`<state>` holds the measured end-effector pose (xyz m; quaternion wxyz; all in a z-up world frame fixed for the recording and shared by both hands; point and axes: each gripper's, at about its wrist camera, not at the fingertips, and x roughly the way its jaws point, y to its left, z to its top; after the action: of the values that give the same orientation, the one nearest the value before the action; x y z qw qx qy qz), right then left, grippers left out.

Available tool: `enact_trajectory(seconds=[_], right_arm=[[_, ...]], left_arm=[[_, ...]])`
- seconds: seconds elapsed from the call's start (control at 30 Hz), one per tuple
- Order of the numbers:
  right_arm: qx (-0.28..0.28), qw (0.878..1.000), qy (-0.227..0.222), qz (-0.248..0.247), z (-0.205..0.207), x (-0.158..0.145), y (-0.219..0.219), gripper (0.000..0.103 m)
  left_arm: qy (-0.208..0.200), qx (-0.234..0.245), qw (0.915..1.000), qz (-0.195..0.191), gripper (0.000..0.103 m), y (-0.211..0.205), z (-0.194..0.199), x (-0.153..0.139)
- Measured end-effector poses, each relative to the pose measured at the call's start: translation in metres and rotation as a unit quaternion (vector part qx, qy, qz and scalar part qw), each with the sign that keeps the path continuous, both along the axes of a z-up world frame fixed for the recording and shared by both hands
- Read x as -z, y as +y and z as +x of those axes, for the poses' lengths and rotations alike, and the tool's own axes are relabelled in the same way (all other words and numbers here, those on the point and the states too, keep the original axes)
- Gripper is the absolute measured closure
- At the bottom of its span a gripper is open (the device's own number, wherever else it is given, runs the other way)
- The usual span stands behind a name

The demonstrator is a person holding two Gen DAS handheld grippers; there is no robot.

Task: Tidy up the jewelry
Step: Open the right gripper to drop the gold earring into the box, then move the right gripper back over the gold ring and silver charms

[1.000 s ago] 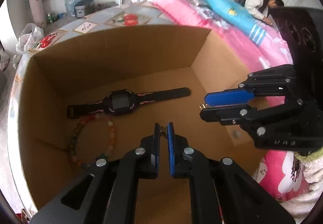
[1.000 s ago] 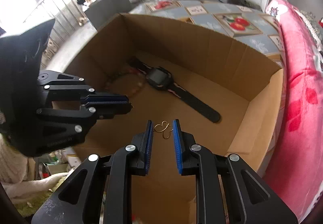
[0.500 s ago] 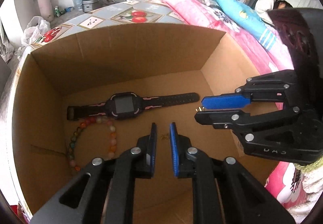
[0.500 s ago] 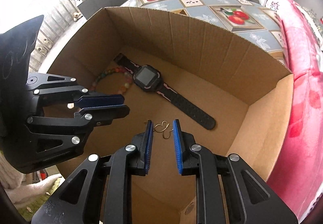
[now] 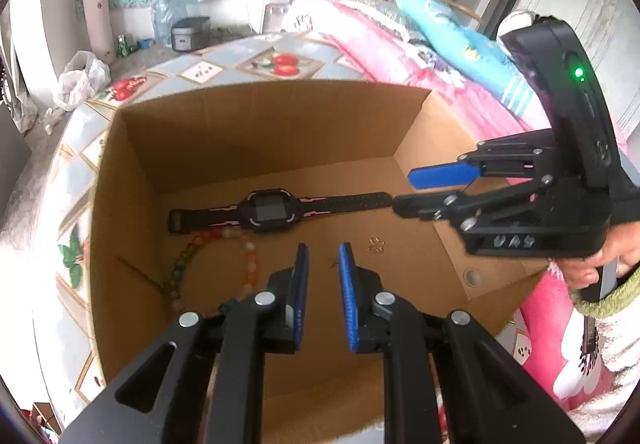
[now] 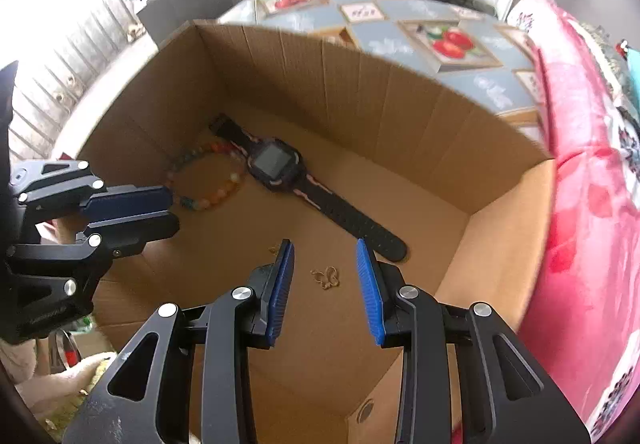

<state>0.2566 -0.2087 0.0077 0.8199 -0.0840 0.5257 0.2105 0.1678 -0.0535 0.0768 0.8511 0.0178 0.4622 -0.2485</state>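
Note:
An open cardboard box (image 5: 260, 132) (image 6: 360, 92) holds a black watch (image 5: 272, 208) (image 6: 280, 164) and a coloured bead bracelet (image 5: 212, 268) (image 6: 208, 180). A gold butterfly earring (image 6: 326, 278) (image 5: 375, 244) lies loose on the box floor, beneath my right gripper (image 6: 324, 248) (image 5: 404, 188). Its jaws are opening and do not touch the earring. A second tiny gold piece (image 5: 332, 264) (image 6: 274, 250) rests on the floor just beyond my left gripper (image 5: 322, 252) (image 6: 172, 204), whose jaws are opening with nothing between them.
The box sits on a table with a fruit-print cloth (image 5: 280, 64) (image 6: 448, 44). A pink quilt (image 5: 400, 44) (image 6: 592, 184) and a blue pillow (image 5: 460, 32) lie to the right. A person's hand (image 5: 600, 260) holds the right gripper. A plastic bag (image 5: 80, 80) sits beyond the table.
The right gripper's jaws have widened and let go of the gold earring, which now lies on the box floor. The left gripper has drawn back and up, its jaws spreading apart.

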Motion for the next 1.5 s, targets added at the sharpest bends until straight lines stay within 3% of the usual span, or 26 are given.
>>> enact_trajectory(seconds=[0.1, 0.27, 0.47, 0.57, 0.67, 0.8, 0.9, 1.13, 1.37, 1.5], right_arm=[[0.009, 0.999, -0.034, 0.033, -0.021, -0.022, -0.012, 0.071], [0.0, 0.988, -0.09, 0.129, -0.088, -0.056, -0.038, 0.071], [-0.01, 0.978, -0.083, 0.193, -0.16, -0.041, -0.05, 0.071], [0.012, 0.977, -0.051, 0.209, -0.171, -0.012, -0.053, 0.071], [0.045, 0.974, -0.011, 0.224, -0.169, 0.021, -0.055, 0.071], [0.052, 0.97, 0.019, 0.236, -0.167, 0.047, -0.046, 0.071], [0.039, 0.967, 0.031, 0.249, -0.165, 0.056, -0.038, 0.071], [0.02, 0.962, 0.046, 0.269, -0.153, 0.066, -0.027, 0.071], [0.009, 0.957, 0.058, 0.283, -0.163, 0.065, -0.024, 0.071], [0.013, 0.956, 0.062, 0.288, -0.166, 0.071, -0.031, 0.071]], left_arm=[[-0.029, -0.003, 0.9994, -0.016, 0.088, 0.014, -0.018, -0.01], [-0.084, 0.01, 0.995, -0.053, 0.088, 0.042, -0.063, -0.023], [-0.112, 0.043, 0.9901, -0.072, 0.086, 0.06, -0.122, -0.01], [-0.09, 0.049, 0.9932, -0.055, 0.086, 0.052, -0.135, 0.014], [-0.078, 0.05, 0.9957, -0.009, 0.086, 0.037, -0.141, 0.043], [-0.094, 0.072, 0.9902, 0.074, 0.086, 0.014, -0.143, 0.073], [-0.104, 0.087, 0.9844, 0.112, 0.086, 0.006, -0.139, 0.086], [-0.108, 0.131, 0.9762, 0.135, 0.086, 0.005, -0.129, 0.096], [-0.102, 0.193, 0.9673, 0.129, 0.087, 0.006, -0.118, 0.095], [-0.098, 0.22, 0.9632, 0.12, 0.093, 0.012, -0.117, 0.093]])
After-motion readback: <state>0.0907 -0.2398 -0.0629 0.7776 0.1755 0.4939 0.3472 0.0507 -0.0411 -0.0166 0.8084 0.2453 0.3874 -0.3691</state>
